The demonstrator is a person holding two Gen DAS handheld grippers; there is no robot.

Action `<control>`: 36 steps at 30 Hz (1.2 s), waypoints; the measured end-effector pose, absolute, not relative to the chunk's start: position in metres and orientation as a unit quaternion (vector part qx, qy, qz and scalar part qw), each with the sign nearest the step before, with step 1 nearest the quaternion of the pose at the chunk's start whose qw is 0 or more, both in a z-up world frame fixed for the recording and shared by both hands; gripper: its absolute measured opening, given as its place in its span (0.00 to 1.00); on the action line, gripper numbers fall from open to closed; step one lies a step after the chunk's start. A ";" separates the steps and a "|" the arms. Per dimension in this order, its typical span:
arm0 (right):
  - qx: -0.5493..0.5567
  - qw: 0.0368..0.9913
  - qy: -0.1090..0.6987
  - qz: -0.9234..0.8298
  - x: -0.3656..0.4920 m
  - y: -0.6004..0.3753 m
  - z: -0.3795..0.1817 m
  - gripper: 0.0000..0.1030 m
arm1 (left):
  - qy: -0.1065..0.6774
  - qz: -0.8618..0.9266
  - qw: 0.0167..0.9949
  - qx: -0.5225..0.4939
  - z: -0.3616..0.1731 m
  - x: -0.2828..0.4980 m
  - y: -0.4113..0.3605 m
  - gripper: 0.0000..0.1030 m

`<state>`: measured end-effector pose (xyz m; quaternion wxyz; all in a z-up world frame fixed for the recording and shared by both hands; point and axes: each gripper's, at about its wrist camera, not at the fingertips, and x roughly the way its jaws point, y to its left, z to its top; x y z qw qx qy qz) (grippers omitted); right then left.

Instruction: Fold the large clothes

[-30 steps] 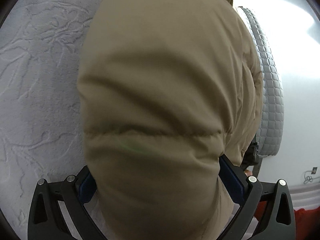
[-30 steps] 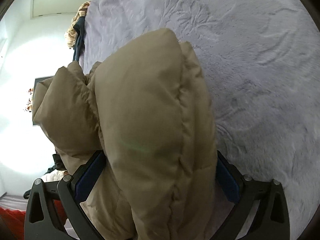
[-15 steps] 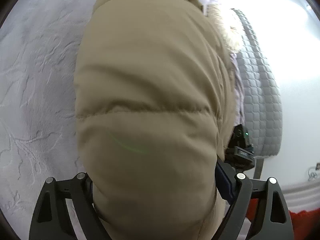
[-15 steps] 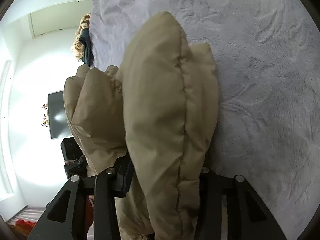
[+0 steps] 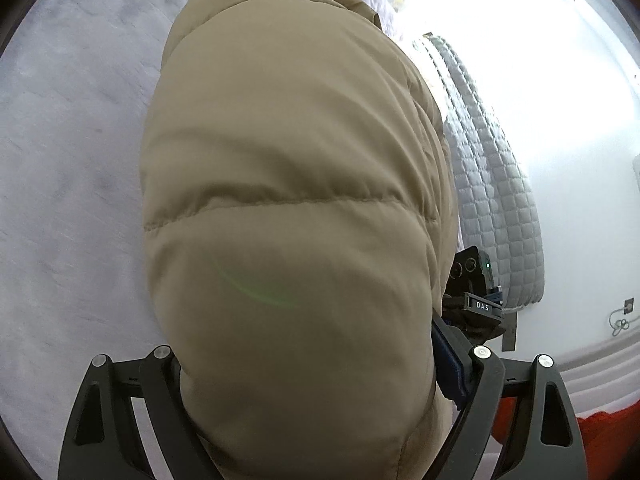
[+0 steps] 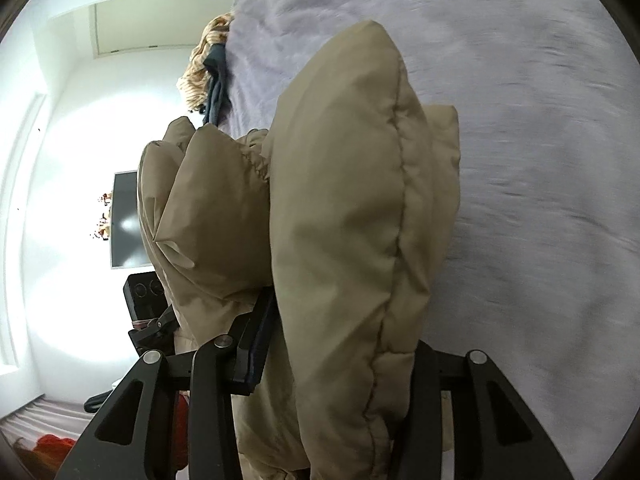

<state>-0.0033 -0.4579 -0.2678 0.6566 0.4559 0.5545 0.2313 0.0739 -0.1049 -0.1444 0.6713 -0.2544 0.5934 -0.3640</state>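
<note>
A tan puffer jacket (image 5: 288,200) fills the left wrist view and hangs above the lavender bedspread (image 5: 68,160). My left gripper (image 5: 304,376) is shut on a thick fold of it. In the right wrist view the same jacket (image 6: 344,240) bulges between the jaws of my right gripper (image 6: 332,360), which is shut on its edge. The fingertips of both grippers are hidden in the padding. The other gripper shows behind the jacket in each view.
The bedspread (image 6: 520,120) covers the bed. A pile of striped and dark clothes (image 6: 208,68) lies at its far edge. A grey quilted mattress (image 5: 492,184) leans on the white wall. A wall screen (image 6: 128,220) hangs at left. Red fabric (image 5: 560,428) lies low.
Both grippers have closed tighter on the jacket and lifted it away from the bed. The views have swung toward the room's walls.
</note>
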 end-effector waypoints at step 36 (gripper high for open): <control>0.314 0.763 0.554 0.110 0.043 -0.287 -0.212 0.50 | 0.550 -0.157 0.811 -0.120 -0.151 0.116 0.075 0.96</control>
